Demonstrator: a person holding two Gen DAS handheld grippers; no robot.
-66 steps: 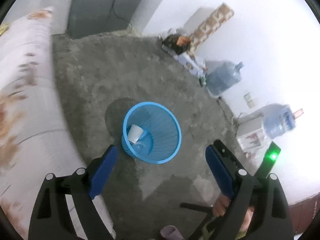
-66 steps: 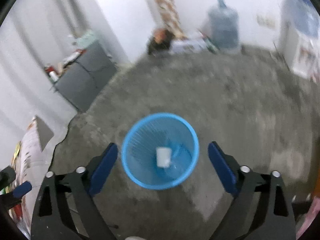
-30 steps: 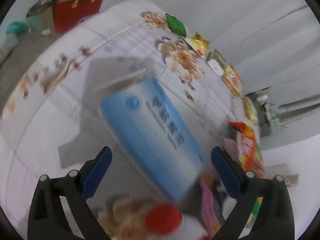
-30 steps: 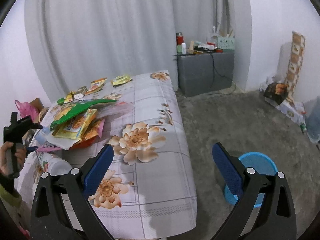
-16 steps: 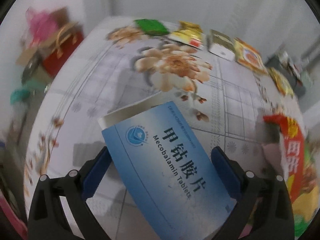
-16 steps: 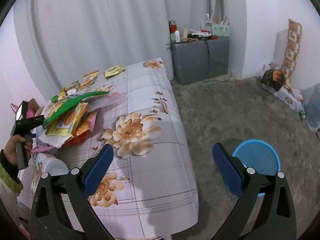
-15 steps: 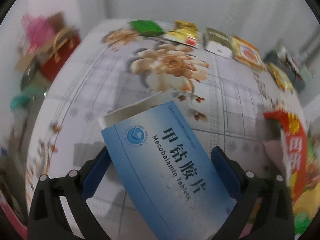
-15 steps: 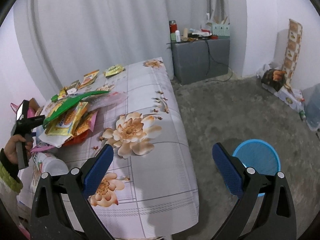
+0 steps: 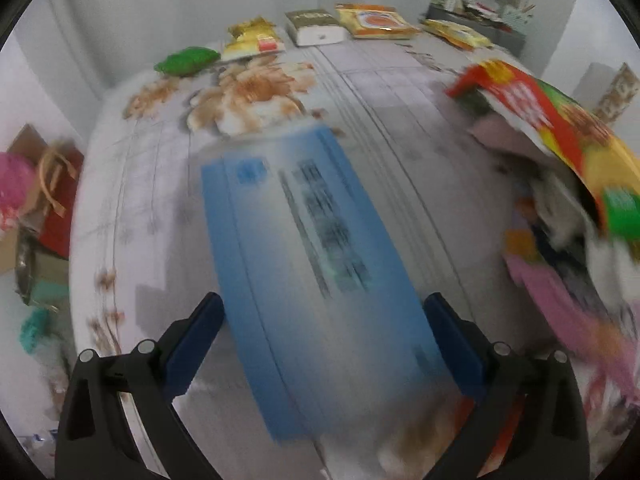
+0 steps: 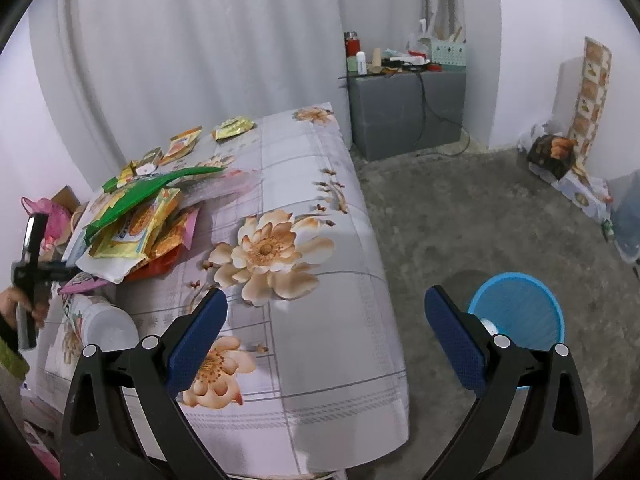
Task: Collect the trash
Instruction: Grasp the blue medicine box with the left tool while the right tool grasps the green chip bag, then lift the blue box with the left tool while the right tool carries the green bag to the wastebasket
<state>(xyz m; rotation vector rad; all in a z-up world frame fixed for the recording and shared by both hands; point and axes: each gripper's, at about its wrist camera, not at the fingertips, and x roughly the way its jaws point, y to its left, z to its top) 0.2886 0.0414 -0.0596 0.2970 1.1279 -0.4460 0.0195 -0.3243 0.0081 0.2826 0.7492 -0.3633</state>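
Observation:
A blue and white tablet box [image 9: 316,264] lies on the flowered table [image 9: 400,96], blurred by motion. My left gripper [image 9: 320,336] is open and the box's near end lies between its fingers. My right gripper [image 10: 326,328] is open and empty, held above the table's near end [image 10: 320,360]. A blue trash basket [image 10: 520,312] stands on the floor to the right of the table, with a white cup partly showing inside. A pile of snack wrappers [image 10: 140,220] lies at the table's left side.
More wrappers [image 9: 360,24] and a green packet [image 9: 186,60] lie at the table's far edge. A red and yellow wrapper [image 9: 540,120] lies right of the box. A white bottle [image 10: 100,320] lies near the pile. A grey cabinet [image 10: 404,112] stands behind.
My left gripper has swung and moved closer over the tablet box, which now runs lengthwise between the fingers. The right gripper has hardly moved.

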